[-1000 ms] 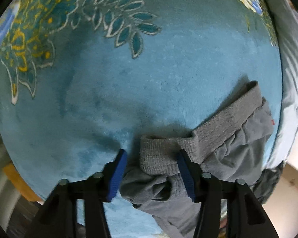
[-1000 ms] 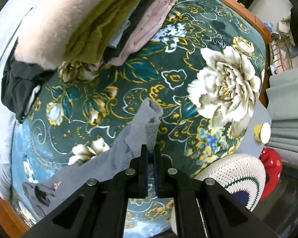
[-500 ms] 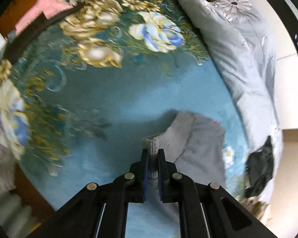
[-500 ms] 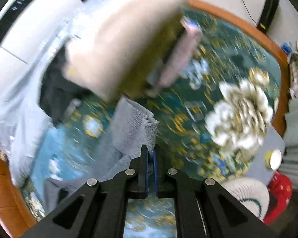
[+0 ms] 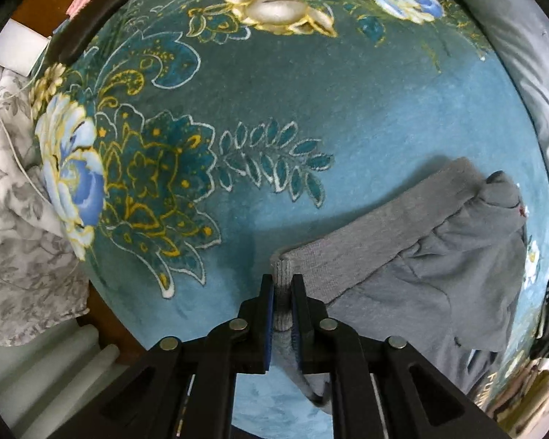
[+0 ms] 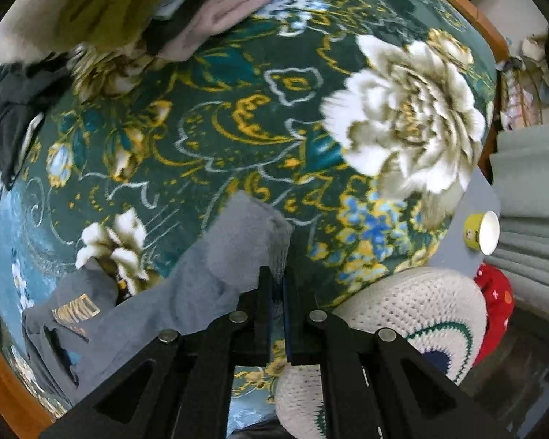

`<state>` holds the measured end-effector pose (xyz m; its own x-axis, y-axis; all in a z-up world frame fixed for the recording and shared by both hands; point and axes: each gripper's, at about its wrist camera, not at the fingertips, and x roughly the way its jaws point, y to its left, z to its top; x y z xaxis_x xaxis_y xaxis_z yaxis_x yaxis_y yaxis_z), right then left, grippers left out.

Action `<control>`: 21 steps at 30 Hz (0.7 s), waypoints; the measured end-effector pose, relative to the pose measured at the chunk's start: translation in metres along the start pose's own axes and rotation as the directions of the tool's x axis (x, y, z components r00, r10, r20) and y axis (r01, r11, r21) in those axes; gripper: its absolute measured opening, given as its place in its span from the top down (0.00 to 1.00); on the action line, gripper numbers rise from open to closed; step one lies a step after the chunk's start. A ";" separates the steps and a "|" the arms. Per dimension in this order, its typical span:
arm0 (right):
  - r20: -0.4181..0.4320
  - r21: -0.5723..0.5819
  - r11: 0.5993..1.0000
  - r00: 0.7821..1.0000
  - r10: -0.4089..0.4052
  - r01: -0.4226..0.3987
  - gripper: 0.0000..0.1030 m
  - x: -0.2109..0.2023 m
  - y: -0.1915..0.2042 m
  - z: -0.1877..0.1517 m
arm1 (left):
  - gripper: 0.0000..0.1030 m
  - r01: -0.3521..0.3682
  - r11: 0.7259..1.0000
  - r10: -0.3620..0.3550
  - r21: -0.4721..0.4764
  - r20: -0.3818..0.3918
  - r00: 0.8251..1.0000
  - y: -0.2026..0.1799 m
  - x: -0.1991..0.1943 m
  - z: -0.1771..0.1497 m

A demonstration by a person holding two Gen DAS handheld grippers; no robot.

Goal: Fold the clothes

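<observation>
The left hand-held gripper (image 5: 282, 292) is closed on the ribbed hem of the grey top (image 5: 421, 256), w/ the fabric pinched between its blue pads. From there the hem runs up and to the right, and the rest of the top lies crumpled on the blanket (image 5: 292, 91), near the right edge of the bed. A grey duvet (image 5: 523, 55) lies along that edge.

In the right wrist view, the right hand-held gripper (image 6: 277, 289) is also clamped on the grey top (image 6: 186, 292), at another end of the ribbed band; the jaws are almost together w/ cloth between them. The top trails from this grip to the lower left, where a yellow print shows on it, close to the wooden bed edge. The view is a bit blurred.

A pile of clothes (image 6: 135, 11) sits at the far side of the blanket (image 6: 238, 117). A crochet cushion (image 6: 402, 314) is just beside the gripper, at the near right corner. A yellow cup (image 6: 481, 232) stands on a grey surface off the bed.
</observation>
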<state>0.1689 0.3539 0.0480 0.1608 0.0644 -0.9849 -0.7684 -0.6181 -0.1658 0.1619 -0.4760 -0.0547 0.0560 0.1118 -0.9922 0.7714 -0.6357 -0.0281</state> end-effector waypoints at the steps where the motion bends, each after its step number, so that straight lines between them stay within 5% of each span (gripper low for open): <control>1: 0.000 0.010 1.000 1.000 0.001 -0.001 0.93 -0.001 -0.003 0.001 | 0.87 0.003 1.000 -0.003 -0.005 -0.018 1.000 0.002 0.003 0.000; 3: 0.020 0.017 1.000 1.000 -0.012 0.011 0.90 -0.009 -0.002 0.003 | 0.78 0.008 1.000 -0.009 -0.011 -0.049 0.999 0.005 0.008 0.000; 6: 0.079 0.005 1.000 0.997 -0.013 0.012 0.60 -0.027 0.010 0.003 | 0.54 0.007 0.999 -0.009 -0.041 -0.055 0.998 0.011 0.006 0.001; 8: 0.113 -0.038 0.998 0.992 0.047 -0.043 0.58 -0.038 0.029 0.000 | 0.47 0.067 0.995 -0.069 -0.078 -0.024 0.997 0.013 -0.001 0.004; 14: -0.103 -0.283 0.930 0.972 0.213 -0.234 0.48 0.005 0.137 -0.012 | 0.45 0.179 0.983 -0.181 -0.029 -0.047 0.982 -0.033 0.014 0.028; 17: -0.190 -0.345 0.908 0.965 0.180 -0.237 0.48 0.041 0.176 -0.025 | 0.45 0.205 0.979 -0.204 0.013 -0.059 0.977 -0.061 0.025 0.040; 21: -0.198 -0.292 0.934 0.968 0.153 -0.207 0.48 0.071 0.188 -0.024 | 0.37 0.170 0.977 -0.166 0.128 -0.040 0.985 -0.090 0.038 0.054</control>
<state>0.0508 0.2239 -0.0515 0.1609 -0.1875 -0.9690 -0.5703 -0.8189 0.0638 0.0606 -0.4559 -0.0962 -0.0475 0.2464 -0.9680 0.6823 -0.6998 -0.2116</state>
